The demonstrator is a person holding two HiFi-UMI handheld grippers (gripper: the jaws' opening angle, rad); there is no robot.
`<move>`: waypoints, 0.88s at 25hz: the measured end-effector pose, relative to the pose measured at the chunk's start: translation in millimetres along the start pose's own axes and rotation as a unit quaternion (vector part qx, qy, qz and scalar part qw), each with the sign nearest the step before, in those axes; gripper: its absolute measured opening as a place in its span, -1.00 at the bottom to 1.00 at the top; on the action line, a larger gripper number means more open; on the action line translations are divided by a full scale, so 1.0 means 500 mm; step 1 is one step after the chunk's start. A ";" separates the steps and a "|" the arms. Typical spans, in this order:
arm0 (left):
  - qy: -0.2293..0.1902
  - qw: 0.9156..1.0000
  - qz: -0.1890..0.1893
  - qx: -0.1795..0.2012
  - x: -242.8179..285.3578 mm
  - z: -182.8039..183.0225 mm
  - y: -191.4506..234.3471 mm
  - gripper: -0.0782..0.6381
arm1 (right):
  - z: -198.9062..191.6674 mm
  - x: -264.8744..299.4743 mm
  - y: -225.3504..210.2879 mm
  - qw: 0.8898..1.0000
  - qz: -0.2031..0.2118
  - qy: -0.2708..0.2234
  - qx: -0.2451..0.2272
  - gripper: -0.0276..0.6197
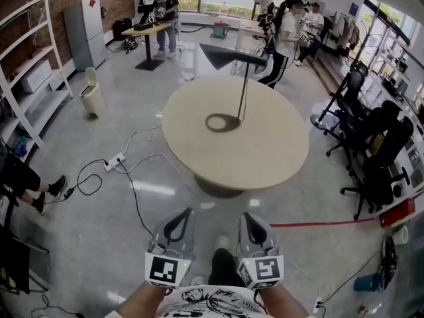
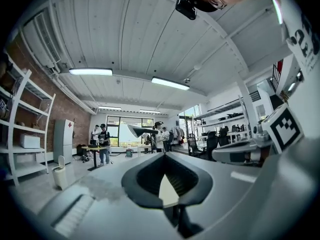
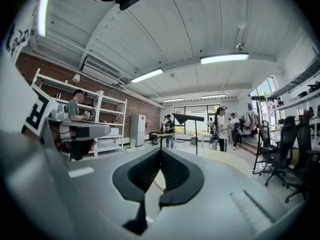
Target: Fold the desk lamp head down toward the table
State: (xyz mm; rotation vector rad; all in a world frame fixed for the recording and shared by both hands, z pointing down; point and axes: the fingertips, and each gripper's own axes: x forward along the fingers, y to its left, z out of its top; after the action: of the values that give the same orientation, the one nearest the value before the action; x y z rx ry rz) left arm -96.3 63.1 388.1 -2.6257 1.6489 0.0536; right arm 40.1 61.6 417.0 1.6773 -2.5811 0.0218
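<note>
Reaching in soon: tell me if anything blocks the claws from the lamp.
Nothing visible: only grey floor and the round beige table's near half separate the left claw and right claw from the black desk lamp.

Left gripper [image 1: 179, 217] cube [image 1: 167, 270]: square black-white code — no letters.
Right gripper [image 1: 252, 218] cube [image 1: 264, 271]: same, no letters.
Fridge [image 1: 87, 32], far ahead-left of grippers: red sticker — unreadable.
Shirt [image 1: 205, 302] print, behind grippers: illegible.

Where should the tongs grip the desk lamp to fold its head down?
Probably the lamp head at its wide free end, away from the thin pole. The head is flat and level, so pinch it top-and-bottom, coming in from the near edge.
</note>
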 end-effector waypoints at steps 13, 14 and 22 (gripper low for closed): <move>0.018 1.000 0.020 -0.017 0.267 -0.031 0.096 -0.77 | 0.010 0.269 -0.146 0.999 0.043 -0.014 -0.012 -0.89; 0.017 0.999 0.023 -0.019 0.296 -0.028 0.106 -0.77 | 0.016 0.296 -0.161 0.999 0.047 -0.015 -0.011 -0.89; -0.002 1.000 0.023 -0.019 0.486 -0.014 0.144 -0.77 | 0.042 0.469 -0.302 0.997 0.070 -0.020 0.021 -0.89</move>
State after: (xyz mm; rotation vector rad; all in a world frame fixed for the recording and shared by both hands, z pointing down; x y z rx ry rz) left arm -55.8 -187.2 381.8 -2.6128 1.7227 0.0925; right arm 82.0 -214.7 406.8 1.5219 -2.7406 0.0502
